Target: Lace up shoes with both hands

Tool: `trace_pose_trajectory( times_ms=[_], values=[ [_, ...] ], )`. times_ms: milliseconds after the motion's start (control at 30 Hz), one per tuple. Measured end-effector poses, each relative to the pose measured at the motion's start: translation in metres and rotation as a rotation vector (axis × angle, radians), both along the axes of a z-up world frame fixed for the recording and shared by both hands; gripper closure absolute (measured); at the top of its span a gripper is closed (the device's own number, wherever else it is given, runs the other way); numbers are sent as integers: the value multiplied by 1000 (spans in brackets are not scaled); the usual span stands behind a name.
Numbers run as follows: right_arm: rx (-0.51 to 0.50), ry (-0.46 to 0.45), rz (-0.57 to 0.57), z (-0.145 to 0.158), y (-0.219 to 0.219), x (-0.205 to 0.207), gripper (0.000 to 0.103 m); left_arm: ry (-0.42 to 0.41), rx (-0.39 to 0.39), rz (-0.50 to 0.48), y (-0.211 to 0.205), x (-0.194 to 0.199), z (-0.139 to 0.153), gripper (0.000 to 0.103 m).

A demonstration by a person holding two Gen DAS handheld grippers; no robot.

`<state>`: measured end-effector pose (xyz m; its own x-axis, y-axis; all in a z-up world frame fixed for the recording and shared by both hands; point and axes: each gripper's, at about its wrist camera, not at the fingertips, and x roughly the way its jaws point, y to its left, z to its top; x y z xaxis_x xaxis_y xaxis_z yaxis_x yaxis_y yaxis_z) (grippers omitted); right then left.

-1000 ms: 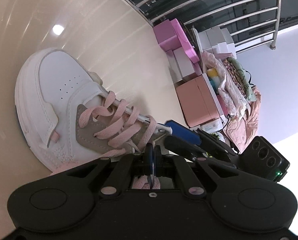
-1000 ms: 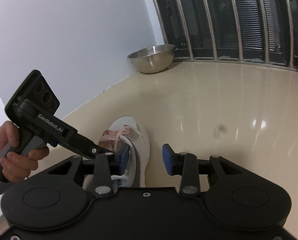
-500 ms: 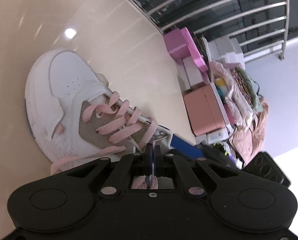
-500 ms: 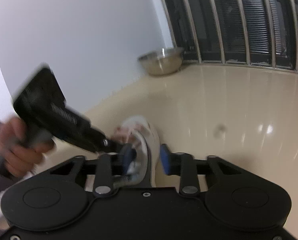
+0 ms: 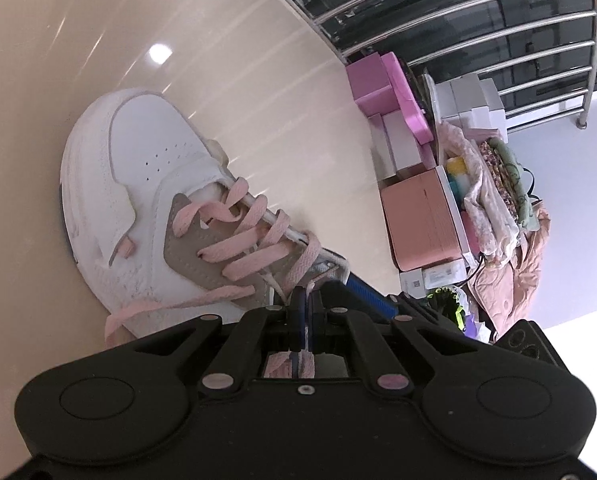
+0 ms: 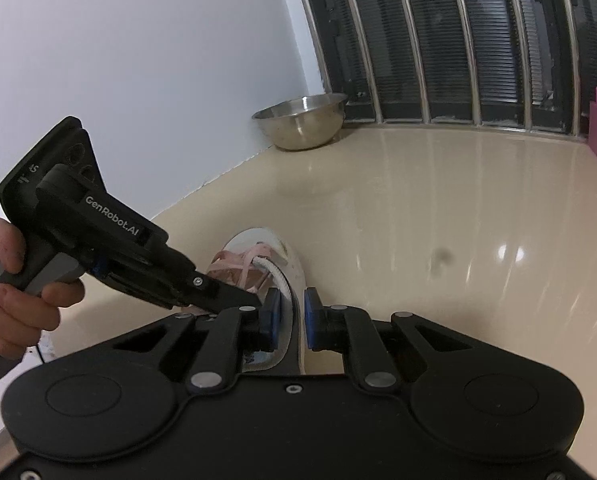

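A white sneaker [image 5: 146, 168] with grey eyelet panels and pink laces [image 5: 250, 236] lies on the beige floor. My left gripper [image 5: 306, 308] is shut on a pink lace end rising from the top eyelets; the lace runs back between its pads. A loose lace end [image 5: 146, 312] trails beside the sole. In the right wrist view my right gripper [image 6: 290, 312] straddles the sneaker's [image 6: 294, 264] collar wall, jaws closing with the blue pads against it. The left gripper [image 6: 254, 300] reaches in from the left, held by a hand [image 6: 14, 300]. One blue finger [image 5: 370, 296] of the right gripper shows by the collar.
A steel bowl [image 6: 302, 120] sits in the far corner by the wall. Peach [image 5: 418, 220] and pink boxes [image 5: 382, 84], white cartons and bundled cloth are stacked along a metal railing [image 5: 458, 20]. Glossy floor lies around the sneaker.
The right gripper's jaws narrowed from wide apart to closed around the sneaker's collar. The left gripper rolled a little and kept its hold on the lace.
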<state>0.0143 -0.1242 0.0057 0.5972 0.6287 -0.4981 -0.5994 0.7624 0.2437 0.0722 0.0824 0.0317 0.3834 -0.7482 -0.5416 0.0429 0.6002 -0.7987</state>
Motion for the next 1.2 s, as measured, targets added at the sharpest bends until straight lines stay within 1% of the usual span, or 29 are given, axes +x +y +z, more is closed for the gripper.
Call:
trace_pose_trajectory(
  times_ms=[200, 333, 633, 867, 933, 1033, 1133, 1167, 1200],
  values=[
    [19, -12, -24, -3, 0, -4, 93, 27, -25, 11, -1, 2, -7, 100],
    [14, -25, -31, -3, 0, -8, 93, 26, -12, -22, -3, 5, -6, 100],
    [26, -20, -36, -5, -1, -8, 92, -39, 44, -87, -9, 1, 9, 100],
    [29, -20, -37, -5, 0, -7, 92, -14, 30, -107, -9, 4, 9, 101],
    [32, -20, -38, -5, -1, -7, 91, -11, 42, -123, -11, 7, 10, 101],
    [41, -22, -44, -4, -3, -8, 85, -10, 67, -144, -15, 10, 13, 101],
    [124, -28, -37, 2, -14, -10, 80, -22, 77, -148, -14, 7, 14, 101],
    [136, -30, -23, 4, -15, -9, 77, -27, 77, -147, -13, 5, 15, 101],
    [146, -32, -8, 6, -15, -9, 77, -32, 75, -146, -12, 4, 15, 101]
  ],
)
